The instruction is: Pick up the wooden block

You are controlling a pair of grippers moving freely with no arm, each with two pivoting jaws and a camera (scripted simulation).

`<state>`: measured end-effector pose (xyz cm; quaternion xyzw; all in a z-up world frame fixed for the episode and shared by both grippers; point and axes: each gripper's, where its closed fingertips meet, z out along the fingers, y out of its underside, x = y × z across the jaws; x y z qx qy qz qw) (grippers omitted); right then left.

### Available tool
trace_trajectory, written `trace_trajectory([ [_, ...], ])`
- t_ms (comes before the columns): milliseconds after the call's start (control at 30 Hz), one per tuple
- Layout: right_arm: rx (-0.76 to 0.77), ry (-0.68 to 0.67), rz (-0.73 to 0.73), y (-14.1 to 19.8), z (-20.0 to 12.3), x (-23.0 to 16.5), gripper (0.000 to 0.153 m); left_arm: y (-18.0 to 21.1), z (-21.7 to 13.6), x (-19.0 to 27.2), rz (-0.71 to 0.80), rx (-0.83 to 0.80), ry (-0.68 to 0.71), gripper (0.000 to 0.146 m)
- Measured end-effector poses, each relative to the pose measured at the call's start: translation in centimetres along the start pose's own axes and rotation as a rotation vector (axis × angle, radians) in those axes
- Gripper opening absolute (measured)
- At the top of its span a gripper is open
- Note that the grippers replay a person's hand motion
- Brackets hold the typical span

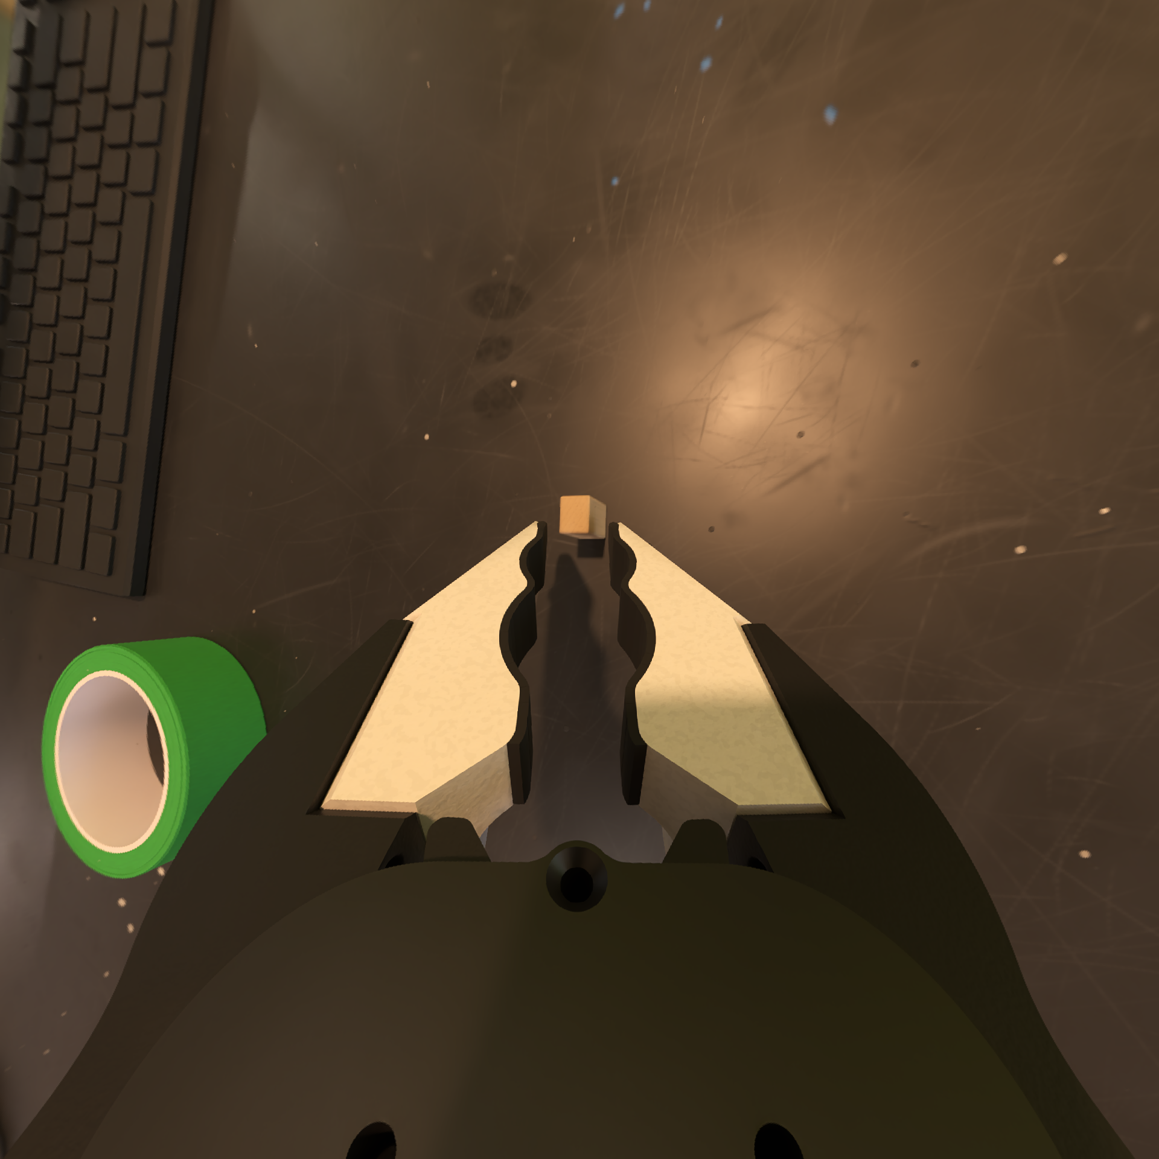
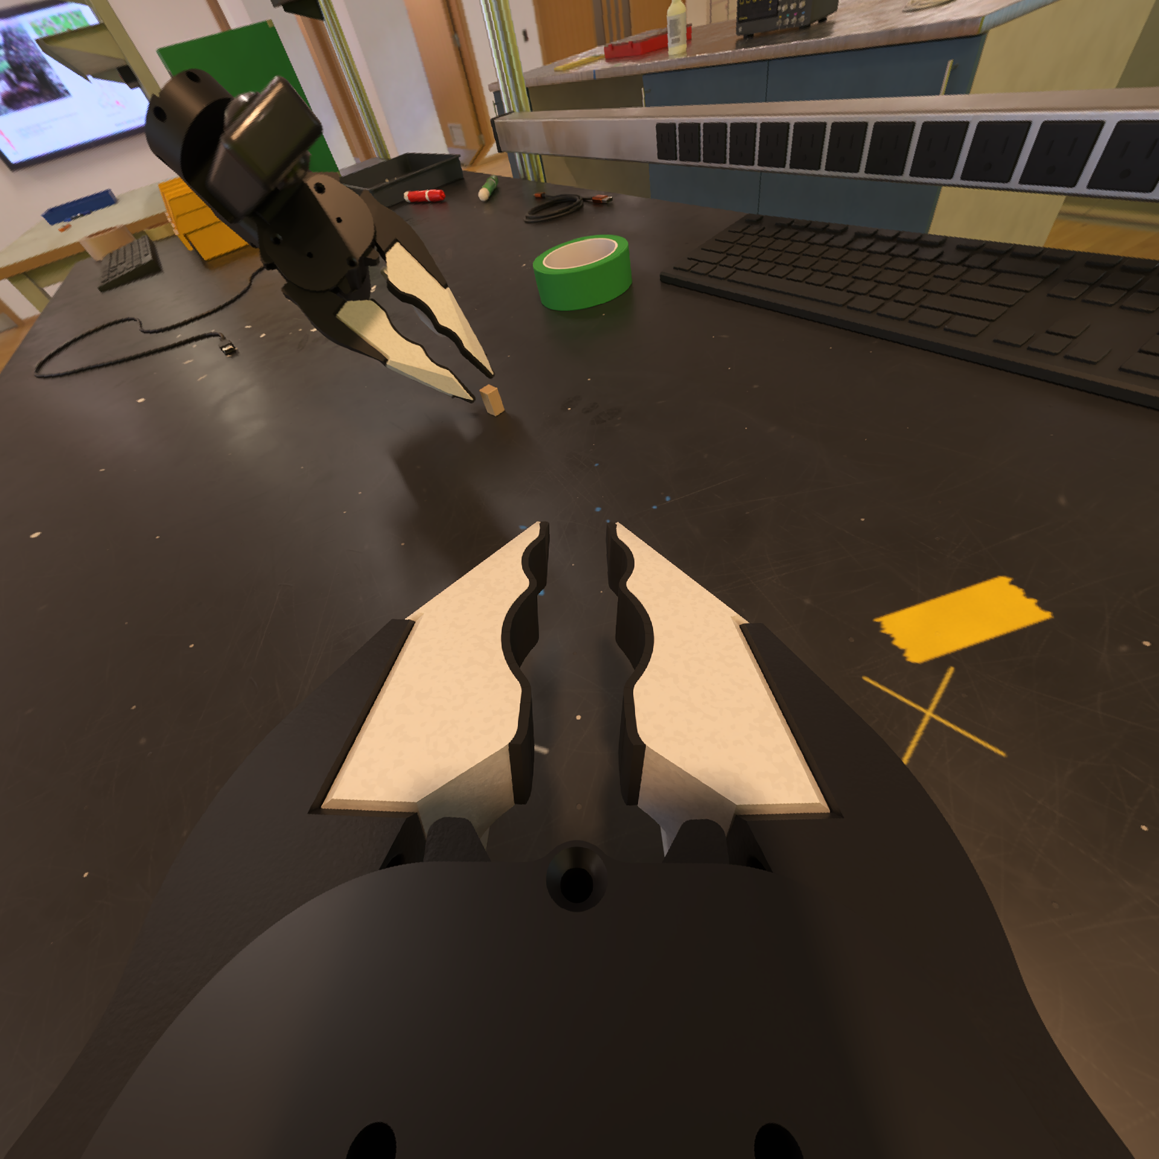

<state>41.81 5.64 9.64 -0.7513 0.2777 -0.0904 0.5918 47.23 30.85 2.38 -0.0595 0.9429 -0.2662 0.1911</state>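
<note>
A small light wooden block (image 1: pixel 577 515) stands on the dark table, just beyond my left gripper (image 1: pixel 577 530). The left gripper is open, with the block in line with the gap between its tips, not between them. In the right wrist view the block (image 2: pixel 492 399) sits right at the tips of the left gripper (image 2: pixel 483 386), which tilts down toward the table. My right gripper (image 2: pixel 577 527) is open and empty, low over the table, well short of the block.
A green tape roll (image 1: pixel 150 752) (image 2: pixel 582 271) lies near the left gripper. A black keyboard (image 1: pixel 81 282) (image 2: pixel 928 295) lies beyond it. A yellow tape patch (image 2: pixel 963 618) and yellow cross (image 2: pixel 931 715) mark the table at right. A black cable (image 2: pixel 132 342) lies at left.
</note>
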Motion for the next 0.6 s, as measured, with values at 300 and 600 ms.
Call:
trace_trajectory([
  [300,0.015,-0.01,0.056,0.0,-0.1,0.6,0.018,0.3,1.3,-0.1,-0.029,-0.028,0.074,0.012],
  [600,0.06,-0.057,0.039,-1.1,0.2,-1.3,0.018,-10.3,-6.7,1.7,-0.385,0.826,0.321,0.01],
])
